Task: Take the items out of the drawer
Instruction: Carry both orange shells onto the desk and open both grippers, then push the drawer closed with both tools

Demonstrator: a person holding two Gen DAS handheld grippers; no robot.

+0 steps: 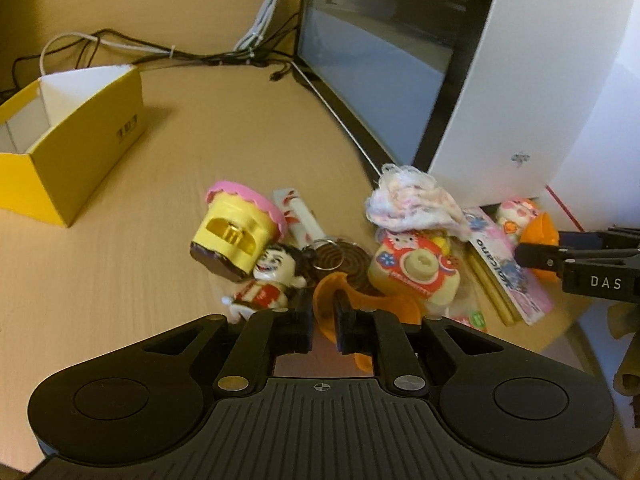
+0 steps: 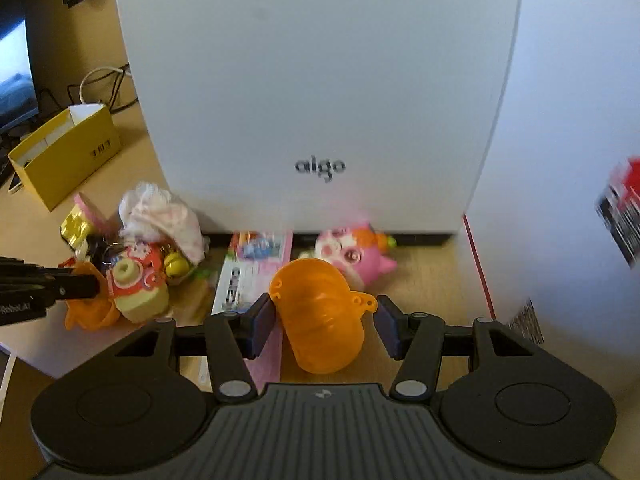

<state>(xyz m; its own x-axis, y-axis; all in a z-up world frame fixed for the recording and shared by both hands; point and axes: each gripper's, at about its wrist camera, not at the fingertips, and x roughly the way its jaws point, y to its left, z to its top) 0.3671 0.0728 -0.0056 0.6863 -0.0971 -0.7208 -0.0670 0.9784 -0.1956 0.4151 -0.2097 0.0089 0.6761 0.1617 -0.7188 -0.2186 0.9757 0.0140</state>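
Two orange capsule halves before the white box (image 2: 312,92): one (image 2: 320,320) clamped in right gripper (image 2: 324,320), other (image 1: 340,300) between left gripper (image 1: 323,322) fingers, barely parted.

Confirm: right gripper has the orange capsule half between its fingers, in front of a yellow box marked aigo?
No: the box marked aigo is white, not yellow, per the right wrist view. The rest holds: orange capsule half between fingers of the right gripper.

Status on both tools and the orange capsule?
Right tool clamped on orange capsule half. Left tool narrow, other orange half rim between its jaws, grip unclear. Toy pile close beside left.
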